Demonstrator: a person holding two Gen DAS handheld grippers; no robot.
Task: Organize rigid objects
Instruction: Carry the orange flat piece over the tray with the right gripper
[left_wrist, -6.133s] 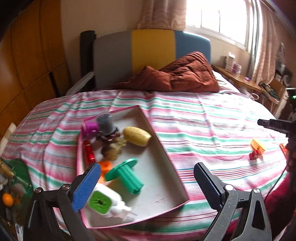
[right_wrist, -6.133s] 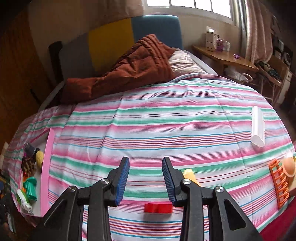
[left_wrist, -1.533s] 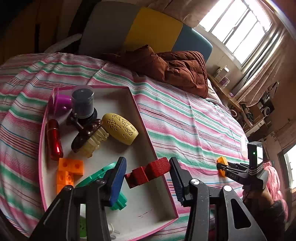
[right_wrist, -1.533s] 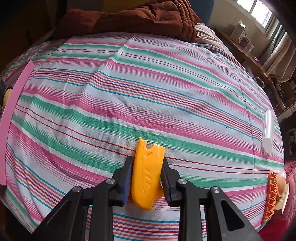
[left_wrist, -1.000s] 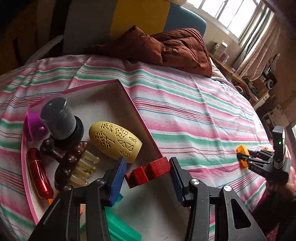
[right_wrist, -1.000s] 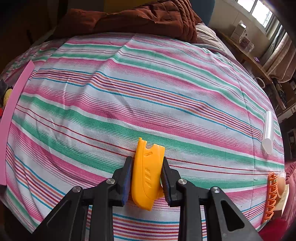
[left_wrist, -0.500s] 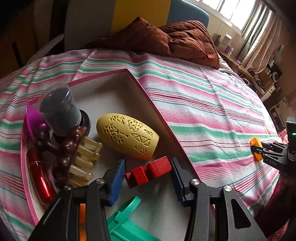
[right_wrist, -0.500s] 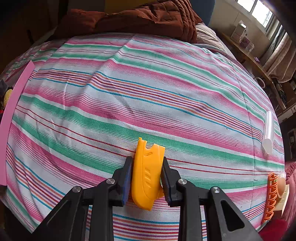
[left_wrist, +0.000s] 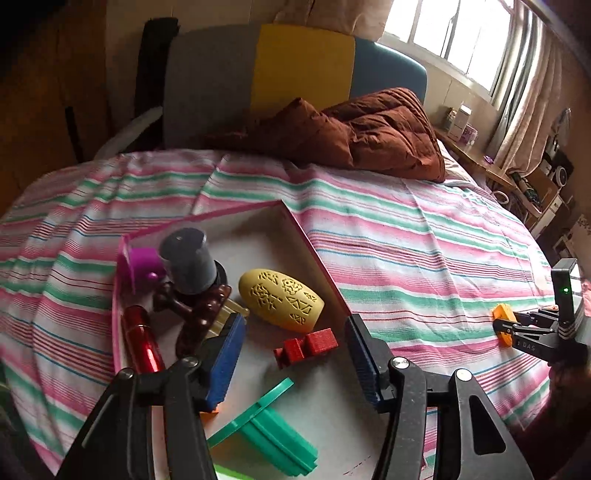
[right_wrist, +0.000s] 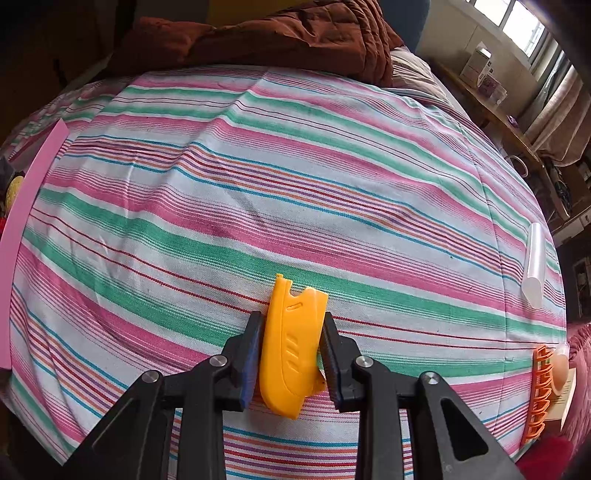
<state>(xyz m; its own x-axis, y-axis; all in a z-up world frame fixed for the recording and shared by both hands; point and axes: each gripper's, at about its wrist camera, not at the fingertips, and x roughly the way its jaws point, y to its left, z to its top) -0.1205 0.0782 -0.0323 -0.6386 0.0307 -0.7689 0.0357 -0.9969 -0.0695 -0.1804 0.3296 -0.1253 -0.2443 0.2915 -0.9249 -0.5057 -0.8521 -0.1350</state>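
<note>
Tray (left_wrist: 314, 254) fills my left view: my left hand-held gripper (left_wrist: 295, 350) is opening, its pads clear of the red block (left_wrist: 306, 347), which lies on the tray floor beside the yellow pod (left_wrist: 282, 299), dropped there to join the sorted pieces. Right view next: my right hand-held gripper (right_wrist: 291, 354) is clamped on the orange piece (right_wrist: 291, 343), low on the striped bed (right_wrist: 258, 184), probably gripped for carrying to that tray.
</note>
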